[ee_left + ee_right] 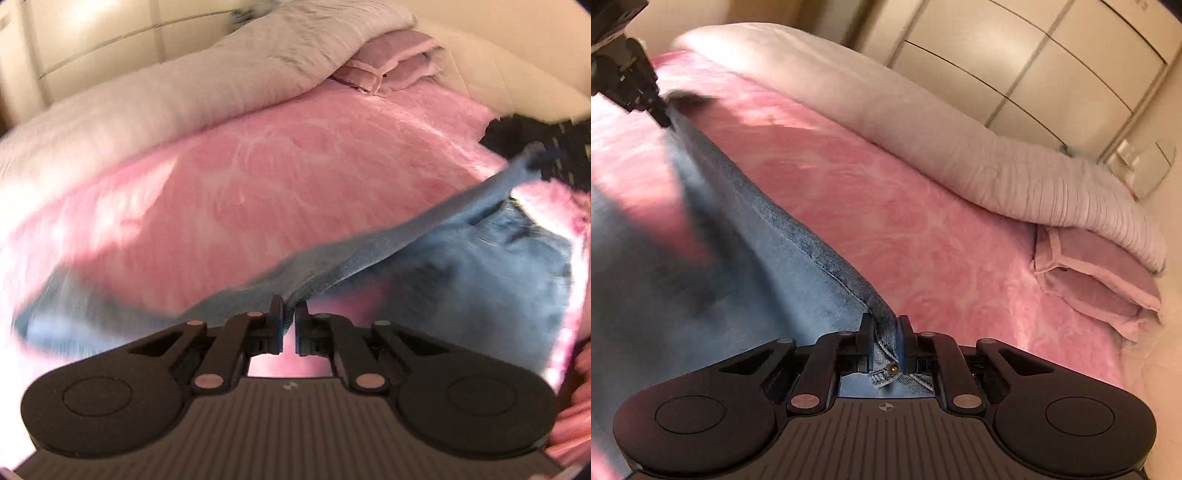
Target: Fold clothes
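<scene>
Both tools pointed steeply down over the pink bed [280, 184], the left tool [289, 314] and right tool [884, 325] each clamped on the jeans [798, 266].

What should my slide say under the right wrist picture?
Right tongs shut on the jeans waistband, stretched above the pink bedspread.
</scene>
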`<state>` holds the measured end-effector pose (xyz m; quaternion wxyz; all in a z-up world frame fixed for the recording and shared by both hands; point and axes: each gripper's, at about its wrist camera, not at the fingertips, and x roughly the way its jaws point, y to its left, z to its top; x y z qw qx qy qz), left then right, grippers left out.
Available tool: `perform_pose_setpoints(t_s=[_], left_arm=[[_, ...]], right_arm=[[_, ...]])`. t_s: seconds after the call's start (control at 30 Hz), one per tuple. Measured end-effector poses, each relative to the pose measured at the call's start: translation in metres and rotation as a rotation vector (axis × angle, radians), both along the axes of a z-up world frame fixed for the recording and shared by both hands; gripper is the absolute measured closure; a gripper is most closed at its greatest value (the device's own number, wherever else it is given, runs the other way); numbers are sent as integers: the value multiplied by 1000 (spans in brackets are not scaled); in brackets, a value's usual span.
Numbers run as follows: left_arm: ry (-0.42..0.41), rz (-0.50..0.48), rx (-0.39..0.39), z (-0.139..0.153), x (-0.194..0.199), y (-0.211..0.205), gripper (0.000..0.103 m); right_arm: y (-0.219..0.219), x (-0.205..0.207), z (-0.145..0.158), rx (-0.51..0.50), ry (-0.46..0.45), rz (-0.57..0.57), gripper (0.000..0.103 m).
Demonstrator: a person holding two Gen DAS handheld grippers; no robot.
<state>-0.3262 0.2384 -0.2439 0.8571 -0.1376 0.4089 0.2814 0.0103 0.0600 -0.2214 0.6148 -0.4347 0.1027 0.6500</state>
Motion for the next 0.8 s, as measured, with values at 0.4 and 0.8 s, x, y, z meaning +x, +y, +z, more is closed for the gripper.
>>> perform_pose_setpoints(t_s=[0.4, 0.8], left_arm=[[33, 287, -301, -35, -28, -98, 80], [-80, 523, -390, -10, -61, -62, 59]], right_arm=[[-126, -29, -72, -382, 266, -364, 85], [-166, 62, -95, 14, 1214, -1217, 73]])
